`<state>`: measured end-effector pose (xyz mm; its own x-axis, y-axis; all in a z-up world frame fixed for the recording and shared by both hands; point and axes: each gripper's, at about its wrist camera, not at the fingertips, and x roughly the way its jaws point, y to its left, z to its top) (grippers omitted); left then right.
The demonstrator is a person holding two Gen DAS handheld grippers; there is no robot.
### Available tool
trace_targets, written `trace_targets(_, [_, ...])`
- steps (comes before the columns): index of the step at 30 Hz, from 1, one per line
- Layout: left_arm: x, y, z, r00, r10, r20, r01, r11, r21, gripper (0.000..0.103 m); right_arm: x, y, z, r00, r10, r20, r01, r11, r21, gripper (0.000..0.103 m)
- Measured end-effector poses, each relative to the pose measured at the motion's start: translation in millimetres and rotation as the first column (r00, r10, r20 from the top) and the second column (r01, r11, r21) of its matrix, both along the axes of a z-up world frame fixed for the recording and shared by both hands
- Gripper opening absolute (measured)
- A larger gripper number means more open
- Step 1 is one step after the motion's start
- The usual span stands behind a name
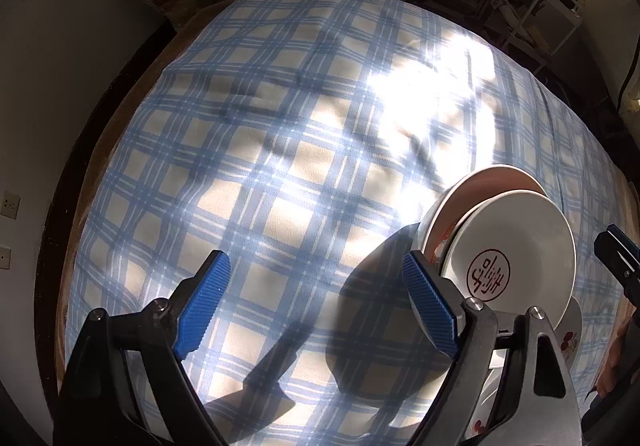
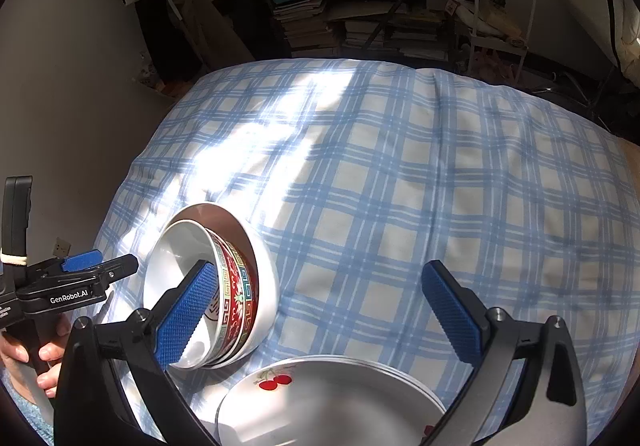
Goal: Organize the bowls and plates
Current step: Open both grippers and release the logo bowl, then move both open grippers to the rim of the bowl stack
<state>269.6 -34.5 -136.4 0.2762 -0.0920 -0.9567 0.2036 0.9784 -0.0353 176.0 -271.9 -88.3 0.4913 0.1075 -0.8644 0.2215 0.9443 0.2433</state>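
Observation:
Three bowls are nested and lean on their side on the blue plaid cloth [image 2: 400, 166]: a white inner bowl [image 2: 176, 266], a red patterned bowl [image 2: 236, 290] and a white outer bowl [image 2: 268, 286]. In the left wrist view the same bowl stack [image 1: 516, 246] shows a red seal inside. White plates with cherries [image 2: 332, 398] lie stacked just in front of it. My right gripper [image 2: 320, 274] is open above the plates, its left finger overlapping the bowls. My left gripper [image 1: 316, 266] is open over bare cloth, the bowls just right of it.
A hand [image 2: 24, 350] holds the left gripper [image 2: 100, 266] at the left edge. Shelves of stacked books [image 2: 360, 22] and a white metal rack [image 2: 500, 6] stand beyond the table's far edge. A grey wall [image 1: 60, 86] with sockets runs along the left side.

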Motion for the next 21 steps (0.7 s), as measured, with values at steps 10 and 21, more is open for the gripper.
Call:
trace_targets(10, [7.3, 5.1, -8.7, 0.999, 0.007, -0.053, -0.010, 0.999, -0.053, 0.087, 2.1, -0.4, -15.9, 0.998, 0.006, -0.067, -0.004, 0.999, 0.032, 0.103])
trace_targets(21, [8.6, -2.0, -10.9, 0.998, -0.020, -0.062, 0.014, 0.996, -0.090, 0.087, 3.4, -0.4, -27.2, 0.993, 0.003, -0.118, 0.004, 0.999, 0.052, 0.103])
